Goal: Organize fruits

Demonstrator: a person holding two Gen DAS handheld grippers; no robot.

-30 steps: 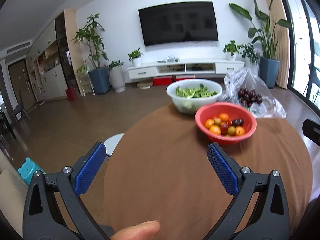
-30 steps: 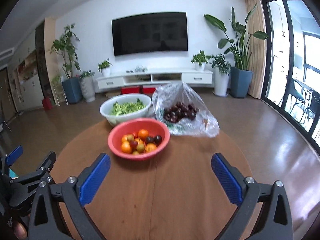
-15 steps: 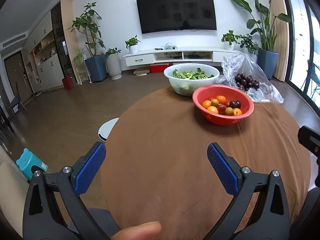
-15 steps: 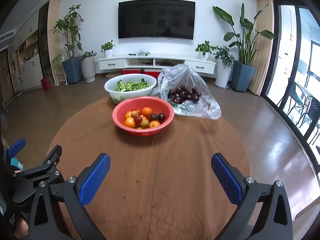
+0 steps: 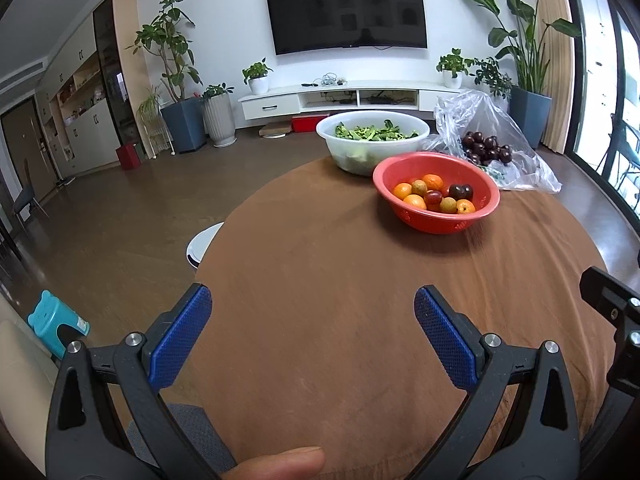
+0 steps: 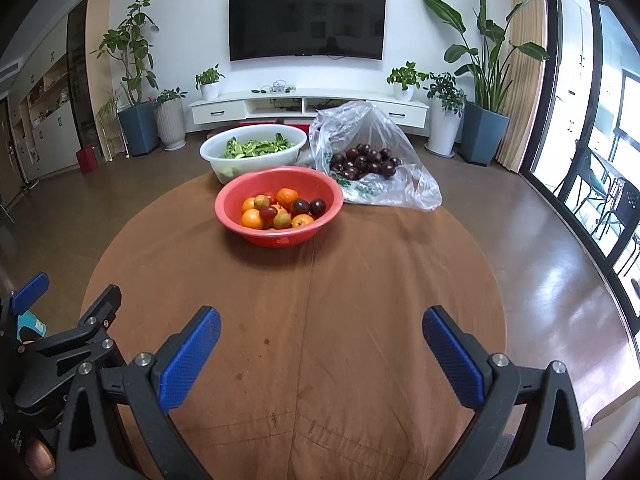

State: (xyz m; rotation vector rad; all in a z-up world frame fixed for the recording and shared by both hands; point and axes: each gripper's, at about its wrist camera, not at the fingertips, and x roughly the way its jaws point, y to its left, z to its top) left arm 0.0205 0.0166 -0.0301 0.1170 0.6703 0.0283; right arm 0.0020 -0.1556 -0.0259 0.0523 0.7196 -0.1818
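Note:
A red bowl [image 5: 484, 216] [image 6: 240, 188] of oranges, small green-brown fruits and dark plums stands on the far half of a round brown table [image 5: 340, 300] [image 6: 360, 280]. A clear plastic bag [image 5: 532, 172] [image 6: 404, 188] of dark plums lies behind it to the right. My left gripper [image 5: 312, 316] is open and empty over the table's near left part. My right gripper [image 6: 322, 334] is open and empty over the near middle. Both are well short of the bowl.
A white bowl of green vegetables [image 5: 372, 140] [image 6: 252, 152] stands behind the red bowl. A white round stool [image 5: 200, 240] and a blue stool [image 5: 52, 320] stand left of the table. A TV cabinet [image 6: 308, 108] and potted plants line the far wall.
Both grippers have risen and tilted down, so the table and bowls sit lower and nearer the middle of the views. Both stay open. Nothing on the table has moved.

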